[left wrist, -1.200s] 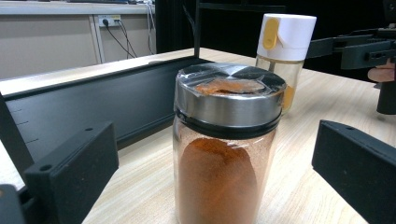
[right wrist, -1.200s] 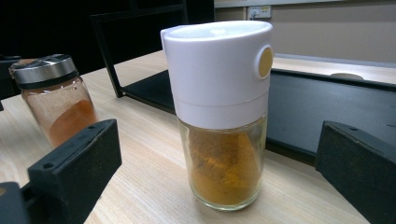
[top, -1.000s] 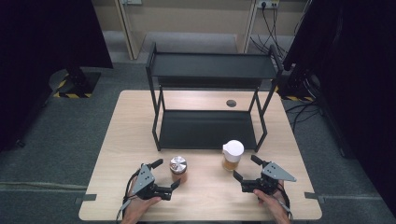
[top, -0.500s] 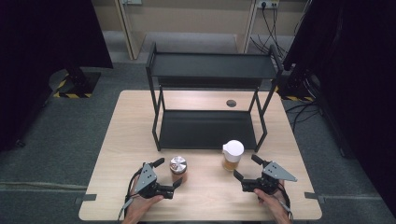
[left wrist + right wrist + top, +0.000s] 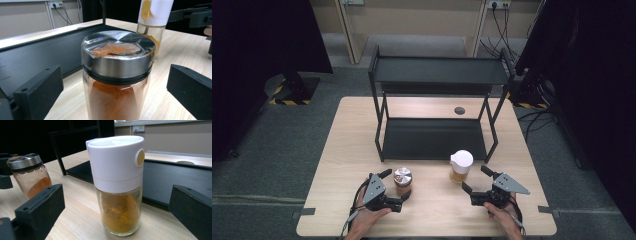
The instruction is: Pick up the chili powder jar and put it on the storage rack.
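Left gripper (image 5: 396,186): we see its jaws spread wide, one on each side of the spice jar (image 5: 402,180), with clear gaps in the left gripper view; nothing is gripped.
Spice jar position: we find it upright on the table (image 5: 342,150), near the front edge, left of centre, just in front of the shelf rack (image 5: 437,72).
Spice jar detail: in the left gripper view the jar (image 5: 117,80) has a steel lid smeared with orange powder and glass walls showing red-orange powder.
Right gripper (image 5: 476,180): we see its jaws wide open; in the right gripper view the shaker bottle (image 5: 117,182) stands between them with free space at both sides; nothing is gripped.
Shaker bottle position: we find the bottle (image 5: 461,166) upright on the table, right of the jar and well apart from it, just before the rack's lower shelf.
Shaker bottle detail: white cap with a yellow button, clear glass below, yellow-brown powder inside.
Hands: we see a hand behind each gripper at the near table edge, left hand (image 5: 367,220) and right hand (image 5: 504,217).
Rack: black, two shelves, standing at the table's middle.
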